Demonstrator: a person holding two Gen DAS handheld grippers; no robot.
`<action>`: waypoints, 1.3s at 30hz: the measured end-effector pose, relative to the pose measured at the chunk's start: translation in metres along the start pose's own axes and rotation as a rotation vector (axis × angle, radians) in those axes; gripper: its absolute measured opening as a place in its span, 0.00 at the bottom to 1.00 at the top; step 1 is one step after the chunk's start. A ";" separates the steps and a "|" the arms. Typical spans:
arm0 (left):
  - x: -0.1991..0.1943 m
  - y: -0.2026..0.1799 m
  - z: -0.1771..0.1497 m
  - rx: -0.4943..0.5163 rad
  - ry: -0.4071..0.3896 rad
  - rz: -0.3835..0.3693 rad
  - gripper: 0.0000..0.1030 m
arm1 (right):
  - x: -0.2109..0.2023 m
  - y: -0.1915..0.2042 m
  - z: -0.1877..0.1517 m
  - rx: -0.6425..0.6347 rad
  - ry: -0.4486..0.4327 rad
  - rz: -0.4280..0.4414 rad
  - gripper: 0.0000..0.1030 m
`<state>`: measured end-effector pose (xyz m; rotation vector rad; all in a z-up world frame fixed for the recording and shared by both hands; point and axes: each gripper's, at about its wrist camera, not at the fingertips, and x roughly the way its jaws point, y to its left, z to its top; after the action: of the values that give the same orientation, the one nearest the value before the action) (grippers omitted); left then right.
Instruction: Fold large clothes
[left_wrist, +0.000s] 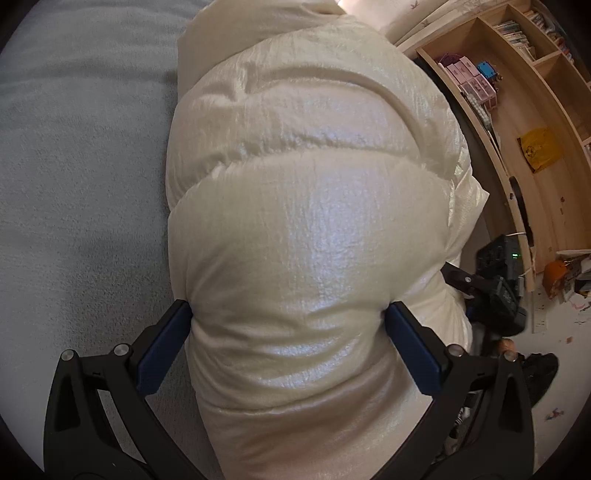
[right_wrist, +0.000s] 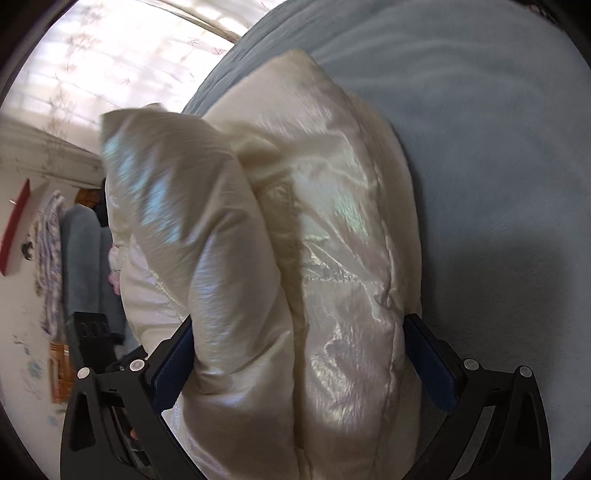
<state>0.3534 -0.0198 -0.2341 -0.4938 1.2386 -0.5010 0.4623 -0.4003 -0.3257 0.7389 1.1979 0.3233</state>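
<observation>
A: Where is the coat (left_wrist: 295, 206)?

B: It lies bunched on the grey-blue blanket (left_wrist: 81, 155). In the left wrist view the cream, shiny, quilted bulk fills the middle and runs up toward 12 o'clock, with blanket from 7 to 11 o'clock.

A: And the left gripper (left_wrist: 291, 328)?

B: Its jaws stand very wide, one at 7 o'clock and one at 5. A thick puffed fold sits between them, and both blue pads (left_wrist: 162, 350) touch its sides. The cloth dents inward at the fingertips, so I read it as a grip on the coat.

A: The right gripper (right_wrist: 299, 354)?

B: Much the same. In its own view two padded folds stand side by side between the jaws, a dark crease between them. The blue pads (right_wrist: 428, 365) press on the outer sides, and the jaws are spread wide around the bundle. That picture is a little blurred.

A: What lies around it?

B: In the right view, blanket from 12 to 4 o'clock, a bright curtain (right_wrist: 122, 62) at 10 to 11, and a wall with hanging clothes (right_wrist: 51, 258) at 9. In the left view, a wooden shelf (left_wrist: 524, 122) with books and small boxes at 1 to 3 o'clock, and part of the other gripper, black, at 4 o'clock beside the coat's edge
</observation>
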 end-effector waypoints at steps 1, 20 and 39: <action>0.000 0.007 0.001 -0.016 0.023 -0.021 1.00 | 0.005 -0.005 0.003 0.014 0.006 0.040 1.00; 0.028 0.010 -0.005 -0.071 -0.010 -0.095 1.00 | 0.012 -0.014 0.012 -0.013 -0.039 0.235 0.96; -0.059 -0.029 -0.010 0.197 -0.288 0.100 0.97 | -0.025 0.137 -0.029 -0.378 -0.211 0.358 0.52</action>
<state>0.3267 -0.0085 -0.1744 -0.3218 0.9224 -0.4440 0.4469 -0.3055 -0.2202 0.6336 0.7707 0.7294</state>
